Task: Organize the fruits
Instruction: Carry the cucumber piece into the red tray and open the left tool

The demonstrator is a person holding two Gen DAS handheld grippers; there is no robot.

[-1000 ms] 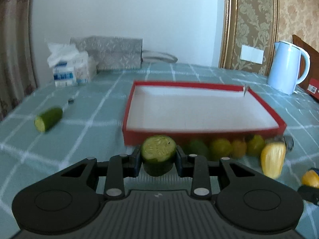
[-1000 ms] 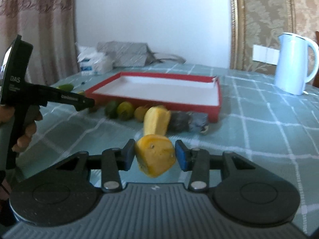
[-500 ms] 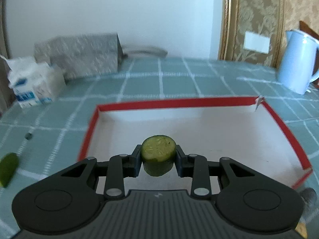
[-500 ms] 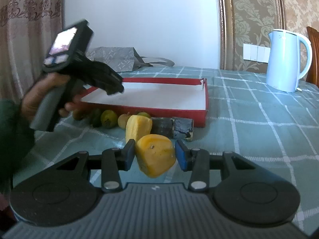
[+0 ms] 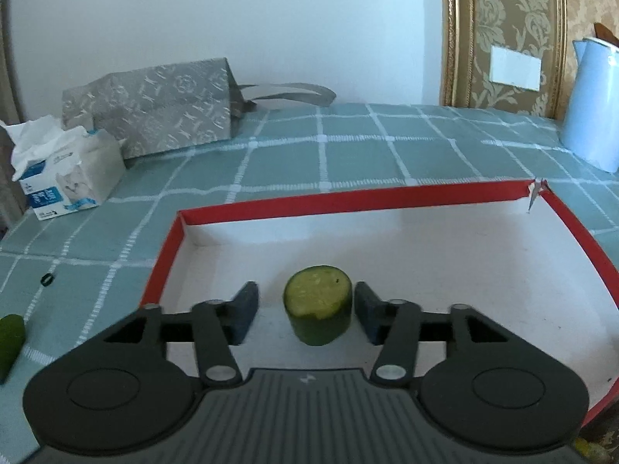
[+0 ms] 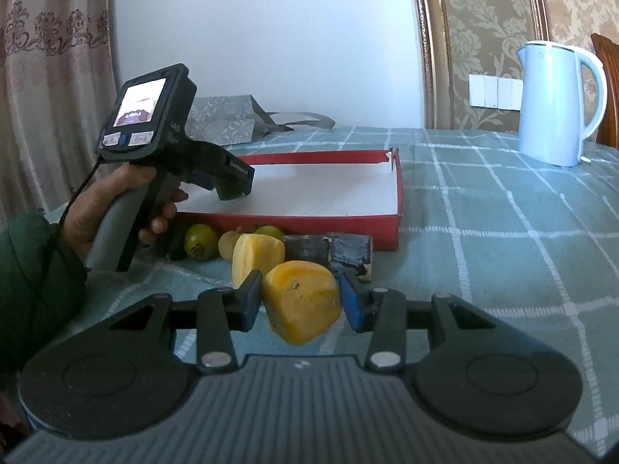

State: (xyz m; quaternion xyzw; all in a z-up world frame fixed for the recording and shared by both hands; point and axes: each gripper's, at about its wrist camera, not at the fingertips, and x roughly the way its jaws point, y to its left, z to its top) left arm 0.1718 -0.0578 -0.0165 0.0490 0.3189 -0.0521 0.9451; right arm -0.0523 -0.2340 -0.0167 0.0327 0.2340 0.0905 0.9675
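Observation:
My left gripper (image 5: 305,315) is open over the red tray (image 5: 348,200), near its left front part. A green cucumber piece (image 5: 318,315) stands on the white tray floor between the spread fingers, close to the right finger. My right gripper (image 6: 300,303) is shut on a yellow fruit chunk (image 6: 301,301), held above the tablecloth in front of the tray (image 6: 294,224). Along the tray's front wall lie green fruits (image 6: 200,241), a second yellow chunk (image 6: 255,253) and dark blocks (image 6: 329,249). The left gripper (image 6: 232,189) also shows in the right wrist view.
A light blue kettle (image 6: 557,104) stands at the far right. A tissue box (image 5: 65,172) and a grey patterned bag (image 5: 154,108) stand at the far left. Another cucumber piece (image 5: 9,338) lies on the tablecloth left of the tray, near a small black ring (image 5: 47,279).
My left gripper moved forward over the tray and opened, letting go of the cucumber piece, which now stands in the tray. My right gripper stayed shut on the yellow chunk.

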